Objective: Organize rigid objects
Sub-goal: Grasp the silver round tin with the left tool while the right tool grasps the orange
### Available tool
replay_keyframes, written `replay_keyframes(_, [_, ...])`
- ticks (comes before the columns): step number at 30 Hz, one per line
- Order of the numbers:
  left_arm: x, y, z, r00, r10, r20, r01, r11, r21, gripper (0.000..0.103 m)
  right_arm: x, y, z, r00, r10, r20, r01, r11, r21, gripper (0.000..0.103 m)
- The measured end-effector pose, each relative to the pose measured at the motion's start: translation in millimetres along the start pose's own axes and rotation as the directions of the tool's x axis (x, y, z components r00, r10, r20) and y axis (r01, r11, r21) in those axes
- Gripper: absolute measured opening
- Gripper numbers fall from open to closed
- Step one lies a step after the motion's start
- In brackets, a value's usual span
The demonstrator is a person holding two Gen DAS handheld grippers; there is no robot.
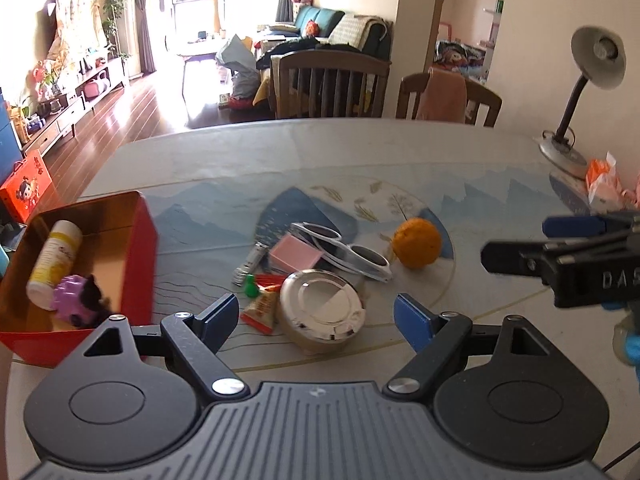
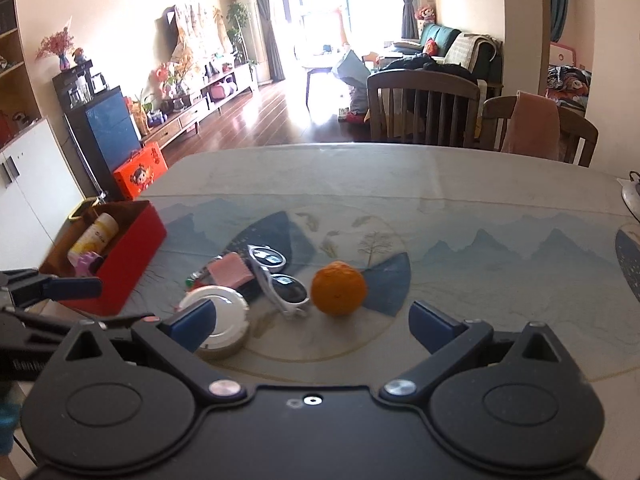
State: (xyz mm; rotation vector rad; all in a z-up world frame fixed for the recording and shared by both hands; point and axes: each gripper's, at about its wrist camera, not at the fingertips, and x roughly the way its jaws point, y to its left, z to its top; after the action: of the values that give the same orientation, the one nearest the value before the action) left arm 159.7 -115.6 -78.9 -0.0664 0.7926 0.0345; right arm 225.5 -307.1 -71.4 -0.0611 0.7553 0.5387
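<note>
Left gripper (image 1: 320,316) above upright tin (image 1: 322,310)

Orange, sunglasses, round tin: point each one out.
orange (image 2: 338,289), right wrist view, middle of the peel.
sunglasses (image 2: 289,287), right wrist view, nearer dark lens.
round tin (image 1: 322,303), left wrist view, middle of the shiny lid.

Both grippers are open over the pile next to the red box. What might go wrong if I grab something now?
1. The round tin lies on a snack packet and touches the sunglasses; lifting it may drag them.
2. The orange stands free and may roll if nudged.
3. The left gripper and right gripper sit close together and could collide.
</note>
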Motion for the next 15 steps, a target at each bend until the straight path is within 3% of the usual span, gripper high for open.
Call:
replay_keyframes(6, [33,-26,-4,0.999,0.042,-0.027,-0.041,0.998,0.045,0.085,22,-17,7,0.999,0.005,-0.033,-0.006,1.000,-0.022,0.102])
replay_keyframes(15, [71,-31,-8,0.992,0.100,-0.076,-0.099,0.995,0.026,0.085,64,-28,17,0.994,0.031,-0.105,-0.034,0.999,-0.022,0.099])
